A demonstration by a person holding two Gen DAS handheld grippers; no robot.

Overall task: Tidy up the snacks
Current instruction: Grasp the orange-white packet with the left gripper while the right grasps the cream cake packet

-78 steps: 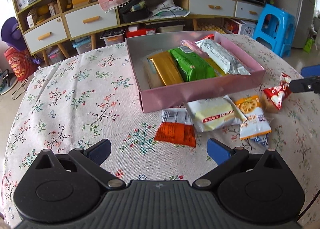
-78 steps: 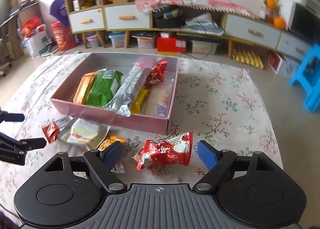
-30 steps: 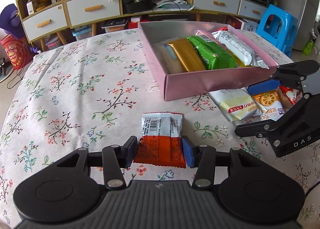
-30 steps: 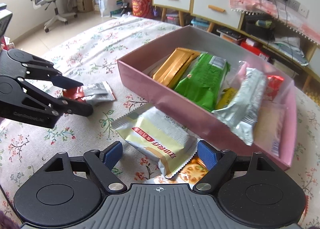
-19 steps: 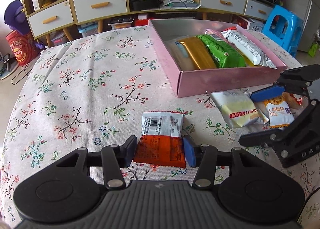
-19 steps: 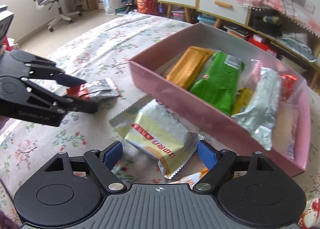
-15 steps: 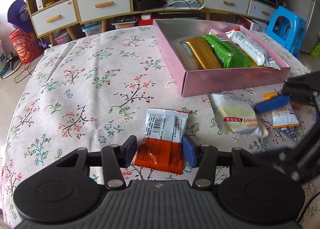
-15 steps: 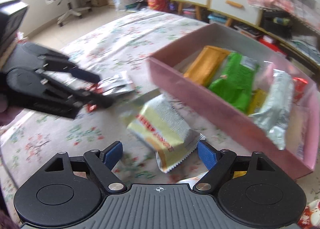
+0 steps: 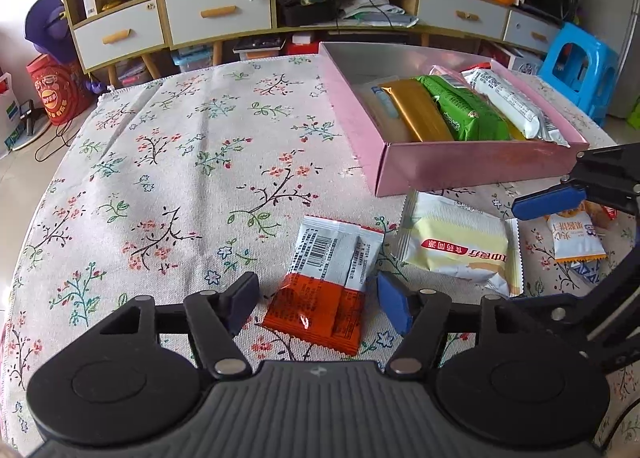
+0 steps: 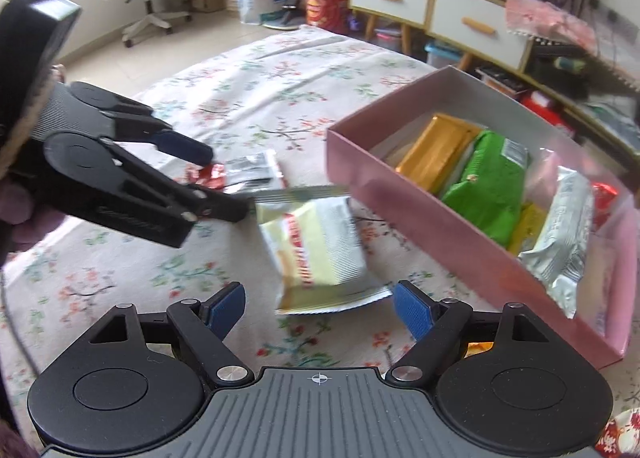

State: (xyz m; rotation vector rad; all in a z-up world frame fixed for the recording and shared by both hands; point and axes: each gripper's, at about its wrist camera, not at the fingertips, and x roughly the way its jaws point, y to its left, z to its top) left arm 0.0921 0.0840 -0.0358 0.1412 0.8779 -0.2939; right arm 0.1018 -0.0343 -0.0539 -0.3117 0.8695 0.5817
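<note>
Snacks lie in two groups: some loose on the floral tablecloth (image 9: pixel 168 162), the rest inside one pink box (image 9: pixel 460 166) at the far right. Counted in the box from the left wrist view: one pale packet against the left wall, one gold packet (image 9: pixel 414 108), one green packet (image 9: pixel 466 112) and one silver packet (image 9: pixel 516 106), side by side; a sliver of yellow shows between green and silver. The right wrist view adds a red wrapper at the box's far end, partly hidden.

Three loose snacks are clear in front of the box: one orange-and-silver packet (image 9: pixel 328 286), one cream-yellow packet (image 9: pixel 456 248) to its right, and one small orange-and-white packet (image 9: pixel 574 236) further right, with part of another wrapper under it that I cannot identify.

Left gripper (image 9: pixel 318 300) has just been opening; its two blue pads now stand clear on either side of the orange-and-silver packet, which lies flat on the cloth between them. Right gripper (image 10: pixel 320 308) is spread wide, with the near end of the cream-yellow packet (image 10: pixel 320 254) between its pads, untouched.
</note>
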